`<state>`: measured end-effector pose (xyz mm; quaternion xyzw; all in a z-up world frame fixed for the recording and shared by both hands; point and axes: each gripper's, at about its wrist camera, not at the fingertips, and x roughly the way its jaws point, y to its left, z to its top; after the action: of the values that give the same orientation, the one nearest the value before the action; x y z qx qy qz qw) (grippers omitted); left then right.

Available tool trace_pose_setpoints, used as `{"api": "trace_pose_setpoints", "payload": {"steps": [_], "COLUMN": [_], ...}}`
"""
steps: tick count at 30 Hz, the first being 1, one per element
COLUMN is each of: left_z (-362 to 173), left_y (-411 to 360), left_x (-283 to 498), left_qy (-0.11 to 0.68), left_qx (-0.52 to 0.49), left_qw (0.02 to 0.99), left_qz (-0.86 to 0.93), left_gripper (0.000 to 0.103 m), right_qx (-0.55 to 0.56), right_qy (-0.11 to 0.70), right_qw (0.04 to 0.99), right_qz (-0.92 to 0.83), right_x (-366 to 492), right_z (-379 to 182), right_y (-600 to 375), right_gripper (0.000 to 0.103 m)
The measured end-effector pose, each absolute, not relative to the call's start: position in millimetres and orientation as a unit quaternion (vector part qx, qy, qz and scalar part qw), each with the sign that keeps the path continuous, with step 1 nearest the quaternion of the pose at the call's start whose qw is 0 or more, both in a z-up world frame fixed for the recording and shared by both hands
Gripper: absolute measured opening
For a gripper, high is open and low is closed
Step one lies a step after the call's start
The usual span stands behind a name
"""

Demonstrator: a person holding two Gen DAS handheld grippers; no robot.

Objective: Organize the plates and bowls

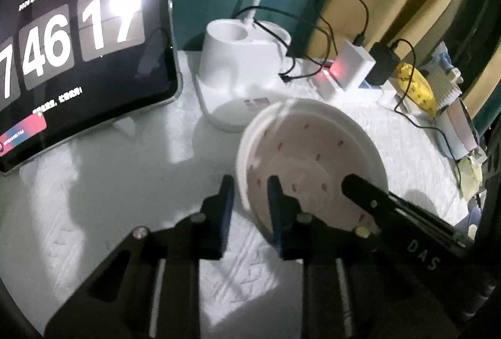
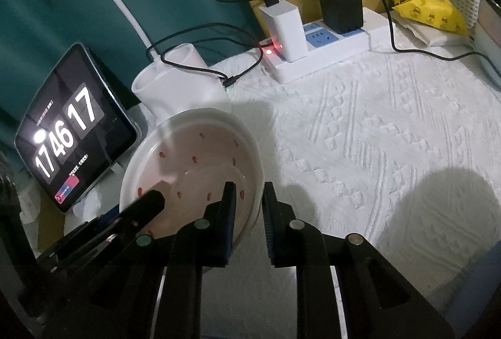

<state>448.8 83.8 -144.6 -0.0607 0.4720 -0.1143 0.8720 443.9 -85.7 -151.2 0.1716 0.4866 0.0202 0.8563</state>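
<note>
Two tongs, left tongs [image 1: 250, 185] and right tongs [image 2: 249, 191], each clamp the rim of one bowl [image 1: 310, 151].

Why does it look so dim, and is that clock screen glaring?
Left wrist view: dark room, tablet digits bloom white, edges bend from the fisheye. Right wrist view: a bright glare spot sits on the tablet; a dark shadow falls on the white tablecloth.

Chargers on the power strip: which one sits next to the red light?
The white charger, at the left end of the power strip, right beside the glowing red light. The black charger is plugged in farther right.
</note>
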Motion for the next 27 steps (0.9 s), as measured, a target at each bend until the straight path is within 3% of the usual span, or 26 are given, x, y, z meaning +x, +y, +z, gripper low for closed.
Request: {"api": "trace_pose_setpoints", "payload": {"steps": [14,27], "left_z": [-132,-81], "left_y": [89,79], "left_x": [429,382], "left_qy": [0.450,0.382], "left_qx": [-0.061,-0.044], "left_qw": [0.884,0.916], "left_qz": [-0.111,-0.112], "left_gripper": [0.013,0.013], "right_qx": [0.152,0.145], "right_qy": [0.461,0.402], "right_qw": [0.874,0.903], "right_qz": [0.028,0.044], "right_x": [422,383], "right_z": [-128,-71], "right_y": [-80,-87], "right_gripper": [0.012,0.012]}}
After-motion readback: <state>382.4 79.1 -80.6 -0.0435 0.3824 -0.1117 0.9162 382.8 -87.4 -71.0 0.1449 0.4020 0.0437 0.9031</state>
